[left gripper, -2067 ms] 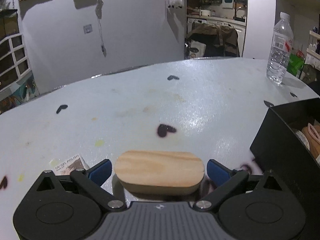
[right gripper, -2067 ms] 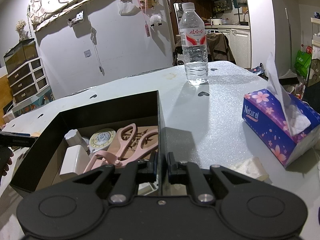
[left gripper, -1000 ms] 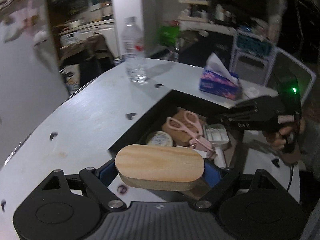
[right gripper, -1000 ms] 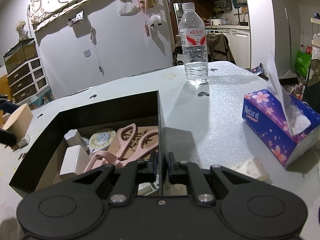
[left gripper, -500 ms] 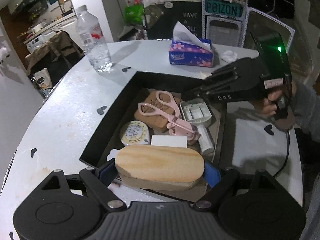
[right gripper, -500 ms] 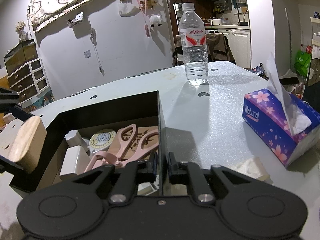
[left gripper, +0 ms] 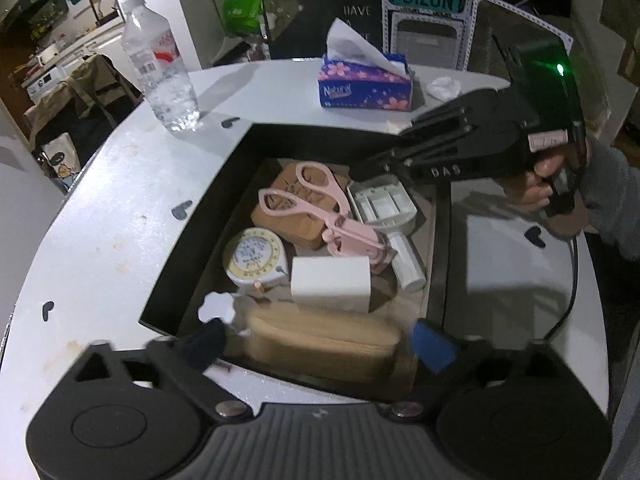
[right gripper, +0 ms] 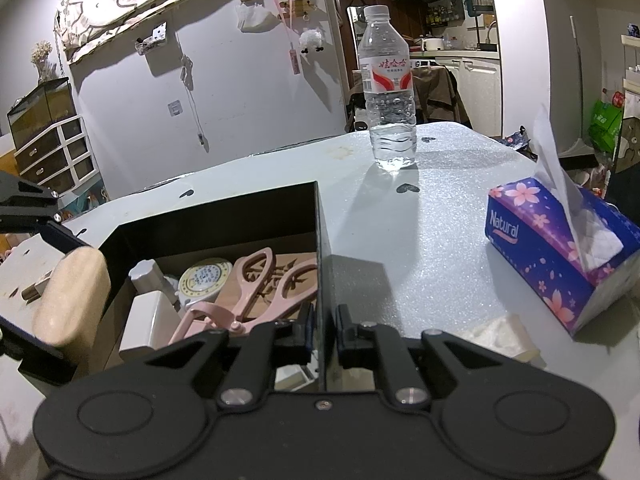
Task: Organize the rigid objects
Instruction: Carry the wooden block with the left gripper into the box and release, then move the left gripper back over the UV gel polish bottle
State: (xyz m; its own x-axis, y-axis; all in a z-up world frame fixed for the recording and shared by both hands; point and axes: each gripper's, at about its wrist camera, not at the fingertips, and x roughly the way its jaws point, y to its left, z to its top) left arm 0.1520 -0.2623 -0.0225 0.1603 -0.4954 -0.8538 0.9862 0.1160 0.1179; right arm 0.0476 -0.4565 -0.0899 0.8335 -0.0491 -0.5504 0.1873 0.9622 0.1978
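Observation:
A black box [left gripper: 240,148] on the white table holds pink scissors [left gripper: 320,216], a brown wooden piece [left gripper: 288,224], a round tape measure [left gripper: 256,256], a white block [left gripper: 330,284] and a white tray. My left gripper [left gripper: 316,342] hangs over the box's near wall with its jaws spread. The oval wooden block [left gripper: 320,340] lies blurred between them, with gaps on both sides. It also shows in the right wrist view [right gripper: 72,296]. My right gripper [right gripper: 322,330] is shut on the box's right wall [right gripper: 322,260].
A water bottle [left gripper: 160,68] stands behind the box. A purple tissue box [left gripper: 364,84] and a crumpled tissue [left gripper: 444,88] sit on the far right of the table. The table edge curves away on the left.
My left gripper carried the wooden block from the bare table over to the box, lowered it and opened around it. My right gripper kept its hold on the box wall.

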